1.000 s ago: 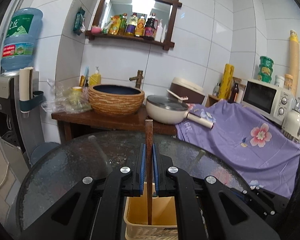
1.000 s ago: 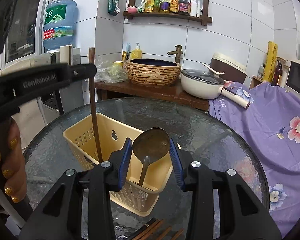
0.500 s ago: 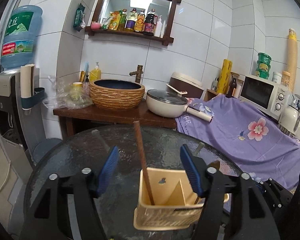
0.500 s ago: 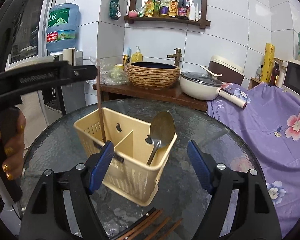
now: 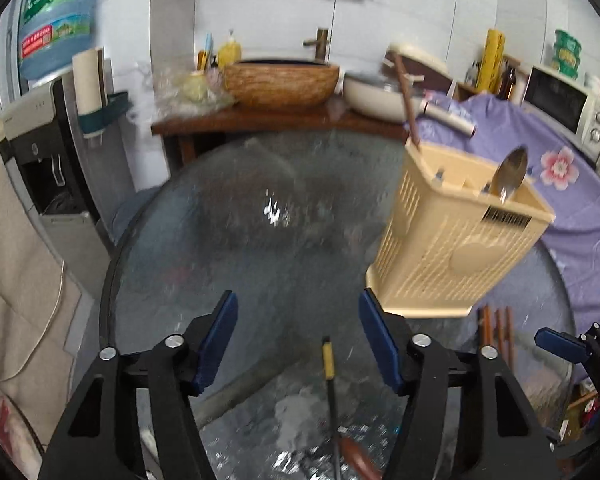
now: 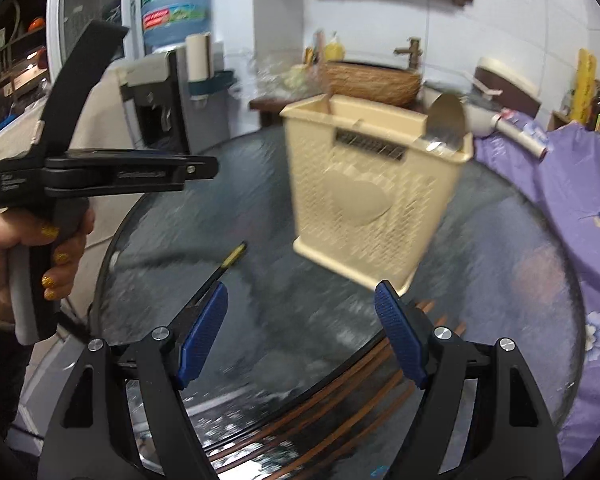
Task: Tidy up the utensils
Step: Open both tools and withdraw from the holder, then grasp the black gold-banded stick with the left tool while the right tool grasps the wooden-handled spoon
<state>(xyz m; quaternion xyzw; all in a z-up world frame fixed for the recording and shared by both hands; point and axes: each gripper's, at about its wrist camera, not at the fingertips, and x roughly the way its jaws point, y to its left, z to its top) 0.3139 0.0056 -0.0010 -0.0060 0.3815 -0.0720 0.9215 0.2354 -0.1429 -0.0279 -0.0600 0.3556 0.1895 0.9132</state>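
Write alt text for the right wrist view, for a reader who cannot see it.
A cream plastic utensil basket stands on a round glass table, holding a metal spoon and a brown chopstick. The right tool is open and empty in front; brown chopsticks lie at the near edge.

a second ago my left fingers [image 5: 298, 336] pinched a brown chopstick [image 5: 406, 100] and my right fingers [image 6: 300, 334] flanked the spoon [image 6: 446, 120]; both now stand in the beige basket [image 5: 456, 248]. my fingers gape empty, left ones narrowing again, drawn back from the basket.
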